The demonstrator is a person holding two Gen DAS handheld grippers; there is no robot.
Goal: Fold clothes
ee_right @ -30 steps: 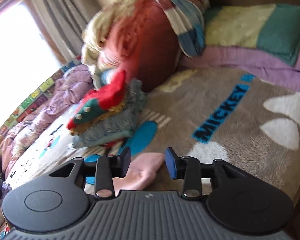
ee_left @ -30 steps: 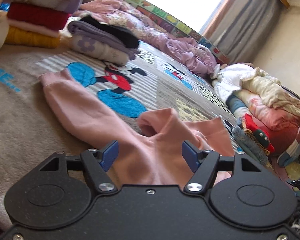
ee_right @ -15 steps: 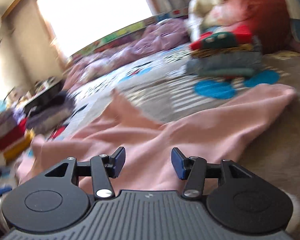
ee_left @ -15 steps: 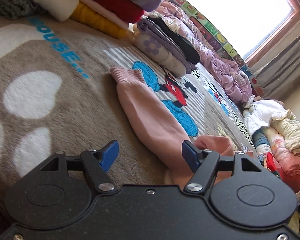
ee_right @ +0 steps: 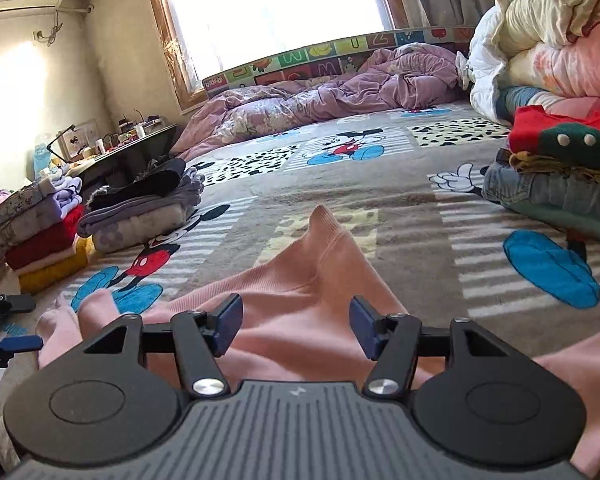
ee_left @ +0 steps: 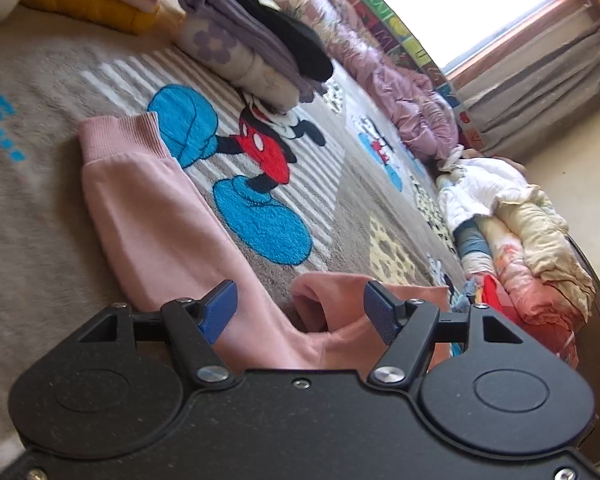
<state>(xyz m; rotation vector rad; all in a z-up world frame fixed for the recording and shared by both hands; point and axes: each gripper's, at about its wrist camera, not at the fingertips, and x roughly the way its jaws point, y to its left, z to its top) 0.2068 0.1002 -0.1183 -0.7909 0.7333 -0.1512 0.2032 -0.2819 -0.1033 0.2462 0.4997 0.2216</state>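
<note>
A pink sweatshirt (ee_left: 156, 224) lies spread on the cartoon-print blanket (ee_left: 40, 220). In the left wrist view one sleeve runs up to a ribbed cuff (ee_left: 118, 138), and a raised fold (ee_left: 320, 300) sits just ahead of my left gripper (ee_left: 300, 310), which is open with nothing pinched. In the right wrist view the sweatshirt body (ee_right: 300, 280) rises to a pointed corner (ee_right: 320, 210). My right gripper (ee_right: 296, 326) hovers over it, its jaws opening, with the cloth beneath them and not pressed. The left gripper's blue fingertip (ee_right: 20, 343) shows at the left edge.
Folded stacks stand at the left (ee_right: 40, 228) and beside them a grey-black one (ee_right: 148, 204). A pile of jeans and a red-green garment (ee_right: 560, 168) sits at the right, under heaped bedding (ee_right: 552, 40). A purple quilt (ee_right: 320, 96) lies along the window wall.
The right gripper swung round from the pile at the bed's end to face the window over the pink sweatshirt, its jaws widening. The left view rolled and shifted along the sleeve toward the cuff.
</note>
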